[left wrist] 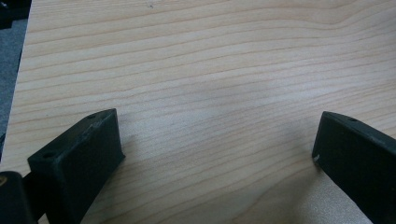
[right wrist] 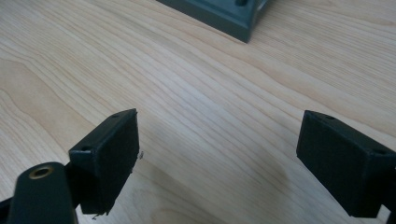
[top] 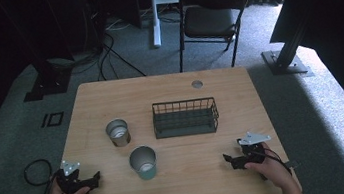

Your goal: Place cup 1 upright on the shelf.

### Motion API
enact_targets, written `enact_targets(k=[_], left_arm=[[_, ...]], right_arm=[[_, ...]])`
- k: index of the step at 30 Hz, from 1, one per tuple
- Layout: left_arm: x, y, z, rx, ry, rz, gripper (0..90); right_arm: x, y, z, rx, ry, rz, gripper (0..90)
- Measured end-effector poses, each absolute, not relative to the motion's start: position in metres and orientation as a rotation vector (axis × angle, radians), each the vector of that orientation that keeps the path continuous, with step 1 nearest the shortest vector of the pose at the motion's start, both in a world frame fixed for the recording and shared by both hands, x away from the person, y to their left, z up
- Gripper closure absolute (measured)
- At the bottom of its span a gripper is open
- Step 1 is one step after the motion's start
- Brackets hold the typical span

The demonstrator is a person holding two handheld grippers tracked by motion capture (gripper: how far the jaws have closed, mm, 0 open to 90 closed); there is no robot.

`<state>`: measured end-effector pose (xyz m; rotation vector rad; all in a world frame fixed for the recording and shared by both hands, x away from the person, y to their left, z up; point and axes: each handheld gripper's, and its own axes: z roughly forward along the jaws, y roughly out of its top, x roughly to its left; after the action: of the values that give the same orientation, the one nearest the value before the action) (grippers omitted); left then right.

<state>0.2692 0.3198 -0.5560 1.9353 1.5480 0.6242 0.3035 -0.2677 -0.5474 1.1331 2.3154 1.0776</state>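
Observation:
Two metal cups stand on the wooden table (top: pixel 168 85): a steel one (top: pixel 117 132) left of the middle and a teal-tinted one (top: pixel 143 163) nearer the front. A dark wire basket (top: pixel 185 117) sits behind them at the middle. My left gripper (top: pixel 92 180) rests at the front left, open, with bare wood between its jaws (left wrist: pixel 219 135). My right gripper (top: pixel 231 161) rests at the front right, also open over bare wood (right wrist: pixel 217 140). The basket's corner (right wrist: pixel 233 18) shows at the top of the right gripper view.
A round grommet (top: pixel 197 84) is set in the table's far edge. A black folding chair (top: pixel 212 13) stands beyond the table. Cables (top: pixel 36 173) trail on the carpet at the left, and dark stand bases sit at the far left and right.

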Motion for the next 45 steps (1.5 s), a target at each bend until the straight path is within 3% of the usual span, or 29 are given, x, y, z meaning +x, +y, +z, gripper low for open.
enact_targets(k=[45], left_arm=[[0.269, 0.320, -0.556, 1.935, 1.548, 0.624, 2.1]], right_arm=[[0.306, -0.191, -0.536, 0.861, 2.478, 1.232, 12.9]])
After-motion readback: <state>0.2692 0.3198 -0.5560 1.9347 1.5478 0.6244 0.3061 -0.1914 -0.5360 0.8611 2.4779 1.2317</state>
